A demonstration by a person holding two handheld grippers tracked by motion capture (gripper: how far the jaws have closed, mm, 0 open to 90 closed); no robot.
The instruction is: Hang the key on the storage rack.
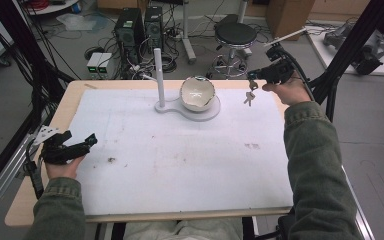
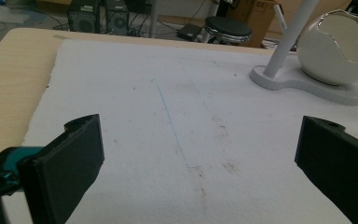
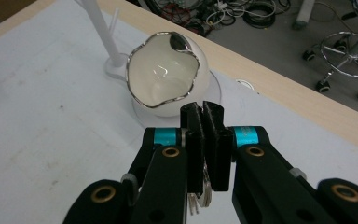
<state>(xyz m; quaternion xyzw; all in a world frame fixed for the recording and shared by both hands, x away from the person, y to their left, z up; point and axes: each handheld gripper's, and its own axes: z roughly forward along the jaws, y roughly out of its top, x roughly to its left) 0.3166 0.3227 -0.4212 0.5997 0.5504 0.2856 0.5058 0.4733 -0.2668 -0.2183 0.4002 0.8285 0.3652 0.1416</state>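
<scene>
Metal keys (image 1: 249, 94) in right gripper (image 1: 253, 76) (jagged-rimmed glossy bowl (image 1: 197, 93) nearby)

The bowl (image 3: 165, 74) is white with a silver rim. The mat (image 1: 180, 150) is white, brown-stained. The keys (image 1: 250, 95) are silvery.

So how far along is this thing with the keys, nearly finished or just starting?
Partway, it seems. Done: the right gripper has the keys clamped, dangling above the table's white mat. In hand: carrying them, beside the egg-shaped bowl on its stand. Left, judging by position: probably dropping them into the bowl or hanging them on the post. The left gripper rests open, idle.
</scene>
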